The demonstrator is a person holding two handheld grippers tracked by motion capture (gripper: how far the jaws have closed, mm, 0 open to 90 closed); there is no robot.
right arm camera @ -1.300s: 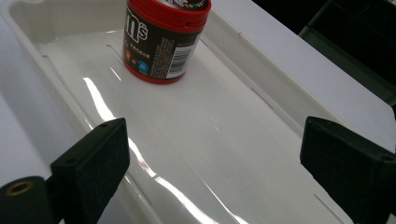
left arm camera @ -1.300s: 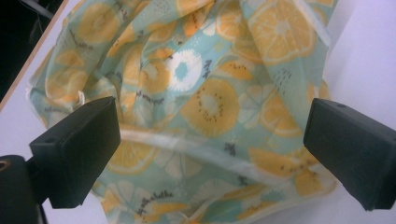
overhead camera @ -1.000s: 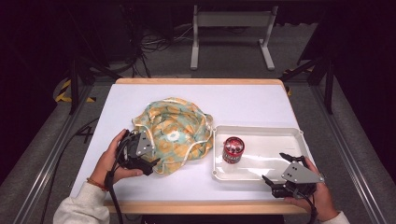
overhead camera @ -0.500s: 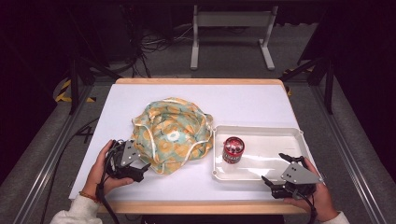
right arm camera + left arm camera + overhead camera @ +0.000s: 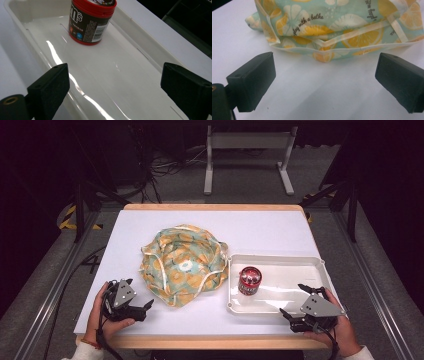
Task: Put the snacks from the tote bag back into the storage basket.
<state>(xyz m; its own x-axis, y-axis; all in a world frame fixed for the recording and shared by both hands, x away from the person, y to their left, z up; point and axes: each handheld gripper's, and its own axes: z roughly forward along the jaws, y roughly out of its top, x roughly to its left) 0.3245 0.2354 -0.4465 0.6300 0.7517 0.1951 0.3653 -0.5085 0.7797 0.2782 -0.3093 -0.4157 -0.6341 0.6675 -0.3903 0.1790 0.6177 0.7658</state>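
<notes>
A crumpled cloth bag [image 5: 182,262] with a lemon print and cream ribbon handles lies in the middle of the white table [image 5: 265,227]. Its near edge fills the top of the left gripper view [image 5: 337,27]. My left gripper [image 5: 138,294] rests on the table at the front left, a short way off the bag, open and holding nothing [image 5: 324,82]. A red and brown candy tub [image 5: 249,280] stands upright in the left part of a white tray [image 5: 300,262]. My right gripper [image 5: 294,301] hovers at the tray's front right corner, open and empty, looking along the tray [image 5: 117,85] toward the tub [image 5: 90,21].
The table's wooden front edge [image 5: 215,341] runs just in front of both hands. Beyond the table's far edge stand a metal frame [image 5: 247,150] and loose cables [image 5: 170,165] on the dark floor.
My left gripper has pulled back from the bag's left edge toward the front left of the table. The right gripper has barely moved.
</notes>
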